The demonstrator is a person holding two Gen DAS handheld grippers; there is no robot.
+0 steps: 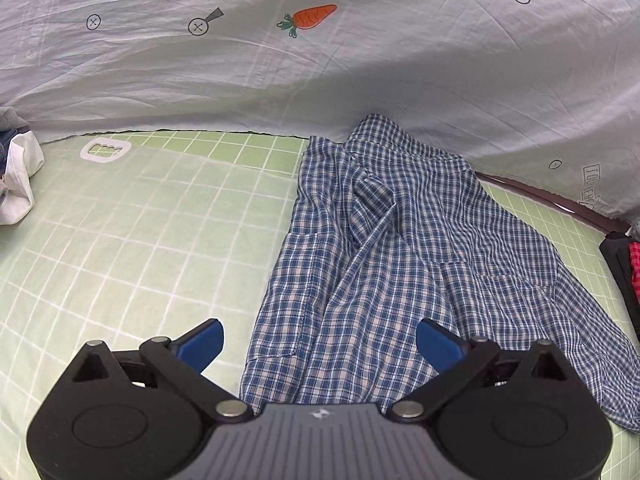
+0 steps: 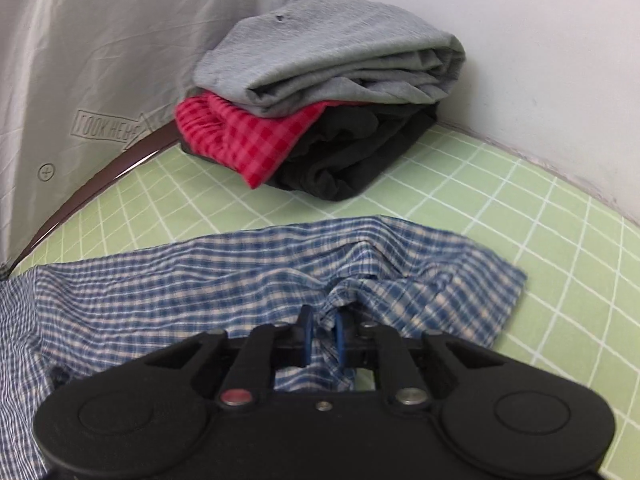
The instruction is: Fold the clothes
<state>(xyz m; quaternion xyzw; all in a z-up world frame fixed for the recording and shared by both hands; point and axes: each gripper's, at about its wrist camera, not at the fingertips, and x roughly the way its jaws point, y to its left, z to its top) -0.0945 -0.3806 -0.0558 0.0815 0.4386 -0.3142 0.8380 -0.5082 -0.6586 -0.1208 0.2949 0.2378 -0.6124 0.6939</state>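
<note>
Surface: bed sheet (image 1: 140, 220), pale green with a white grid; behind it hangs a pale blue cloth (image 1: 280, 72) printed with carrots and small round marks; a white wall (image 2: 520, 40) closes the corner in the right wrist view

Item 1: shirt (image 1: 380, 260), blue and white check, lying rumpled along the sheet, its far end reaching the hanging cloth, folds bunched down the middle

Item 2: stack of folded clothes (image 2: 320, 120) in the corner by the wall, well apart from the shirt; grey piece on top, red check piece under it, black piece at the bottom

Item 3: white garment (image 1: 18, 184) at the left edge of the sheet, partly out of view

Left tongs (image 1: 320, 344): blue pads spread wide, holding nothing, set over the shirt's near hem

Right tongs (image 2: 322, 340): closed on a pinched fold at the shirt's edge, cloth gathered between the blue pads
</note>
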